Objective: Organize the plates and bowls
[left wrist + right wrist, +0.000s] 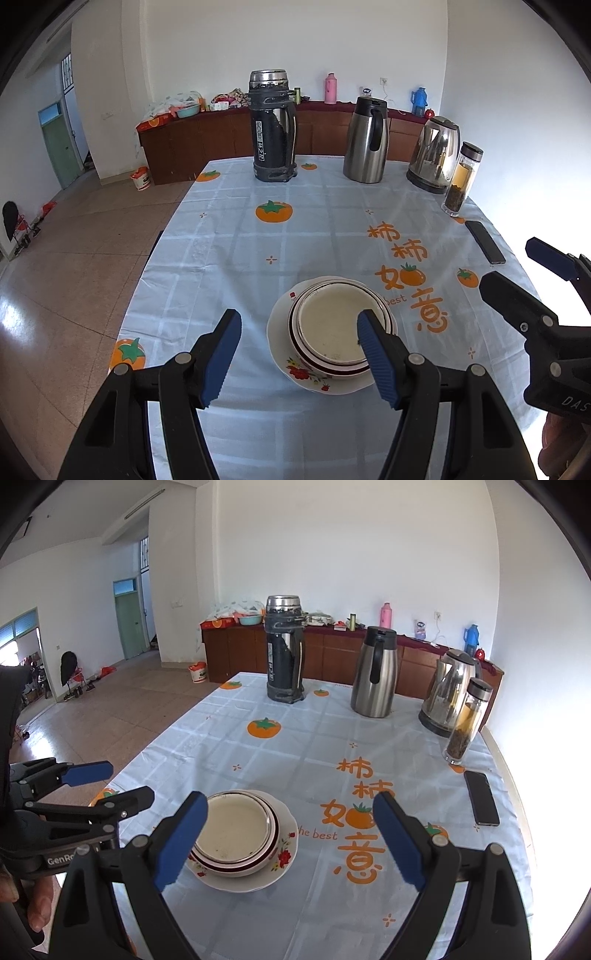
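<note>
Two nested cream bowls point(334, 330), maroon-rimmed, sit on a floral white plate point(291, 363) at six o'clock on the tablecloth point(236, 236); left gripper point(299, 360) and right gripper point(290, 840) gape empty.

Your left wrist view looks down along its tongs point(299, 354) over the table point(229, 236), near the stacked dishes point(332, 332) at lower centre. Your right wrist view faces likewise, dishes point(243, 842) lower left. Both share the flasks at the frame's top.
</note>
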